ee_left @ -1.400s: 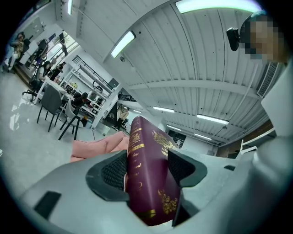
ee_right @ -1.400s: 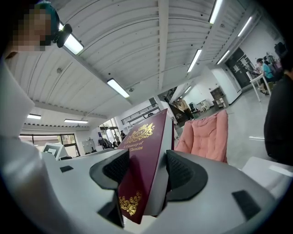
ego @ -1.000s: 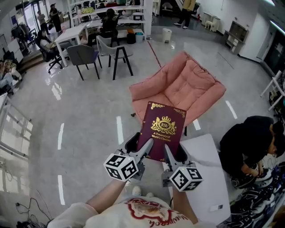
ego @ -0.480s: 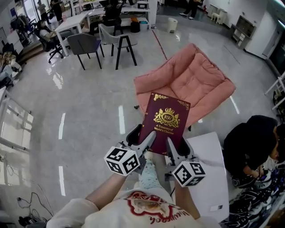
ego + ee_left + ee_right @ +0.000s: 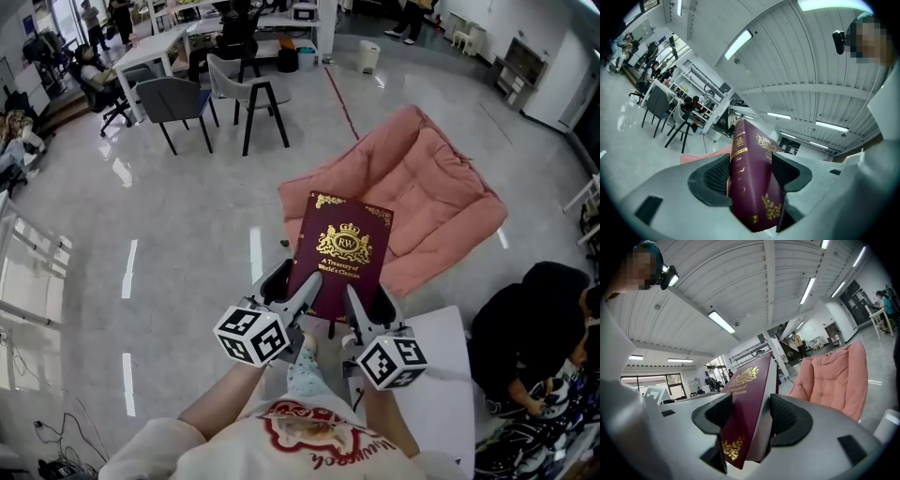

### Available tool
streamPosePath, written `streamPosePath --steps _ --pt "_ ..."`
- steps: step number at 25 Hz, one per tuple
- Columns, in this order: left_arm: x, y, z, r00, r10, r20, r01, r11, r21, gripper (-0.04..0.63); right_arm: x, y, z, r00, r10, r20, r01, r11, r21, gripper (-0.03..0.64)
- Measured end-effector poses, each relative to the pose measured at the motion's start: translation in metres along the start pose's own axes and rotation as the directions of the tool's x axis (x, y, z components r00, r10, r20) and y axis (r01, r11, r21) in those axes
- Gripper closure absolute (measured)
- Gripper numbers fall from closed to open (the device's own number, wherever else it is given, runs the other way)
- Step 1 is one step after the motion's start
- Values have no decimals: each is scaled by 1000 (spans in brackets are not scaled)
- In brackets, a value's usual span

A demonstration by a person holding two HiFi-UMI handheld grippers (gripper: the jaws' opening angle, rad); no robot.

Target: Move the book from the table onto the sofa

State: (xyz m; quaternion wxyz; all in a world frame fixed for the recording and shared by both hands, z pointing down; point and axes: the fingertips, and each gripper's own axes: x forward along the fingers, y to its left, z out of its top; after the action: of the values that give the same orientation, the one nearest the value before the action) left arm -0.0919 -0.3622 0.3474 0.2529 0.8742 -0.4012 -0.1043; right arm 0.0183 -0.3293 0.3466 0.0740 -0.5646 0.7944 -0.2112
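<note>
A thick maroon book (image 5: pixel 339 251) with gold print is held up in the air, over the floor in front of the pink sofa (image 5: pixel 412 192). My left gripper (image 5: pixel 298 298) is shut on its lower left edge, and my right gripper (image 5: pixel 361 302) is shut on its lower right edge. In the left gripper view the book's spine (image 5: pixel 747 178) stands between the ribbed pads. In the right gripper view the book's cover and page edge (image 5: pixel 743 418) fill the gap between the pads, with the sofa (image 5: pixel 836 376) beyond at the right.
A white table (image 5: pixel 441 394) lies at the lower right, with a person in black (image 5: pixel 534 328) crouched beside it. Grey and black chairs (image 5: pixel 211 103) and desks with seated people stand at the far left. Glossy grey floor (image 5: pixel 187 244) spreads to the left of the sofa.
Both grippers have carried the book forward off the table toward the sofa. The sofa now sits closer and more to the right in the head view.
</note>
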Motion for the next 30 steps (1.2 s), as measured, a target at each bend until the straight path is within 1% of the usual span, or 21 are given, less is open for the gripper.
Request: streamPosePath --steps 7,14,18,21,26,30 --pt "-4 0 9 999 -34 16 33 999 30 321 -1 9 3 1000 -16 27 16 1000 1 367" --pt "10 11 0 998 -55 20 54 997 48 321 10 -4 -6 998 -35 44 35 999 4 368" --pt "24 21 -3 998 -59 -2 59 997 51 321 22 -15 -10 998 -57 36 56 998 21 368" --pt "42 29 5 997 -69 -21 70 996 55 321 38 -22 -3 997 -76 35 75 997 34 368" --pt "58 41 2 993 -87 -85 89 996 18 321 51 -29 -5 991 -137 9 136 989 61 368" --pt "75 52 -12 987 -96 -129 98 995 9 321 60 -47 -16 984 -177 -10 177 980 92 367"
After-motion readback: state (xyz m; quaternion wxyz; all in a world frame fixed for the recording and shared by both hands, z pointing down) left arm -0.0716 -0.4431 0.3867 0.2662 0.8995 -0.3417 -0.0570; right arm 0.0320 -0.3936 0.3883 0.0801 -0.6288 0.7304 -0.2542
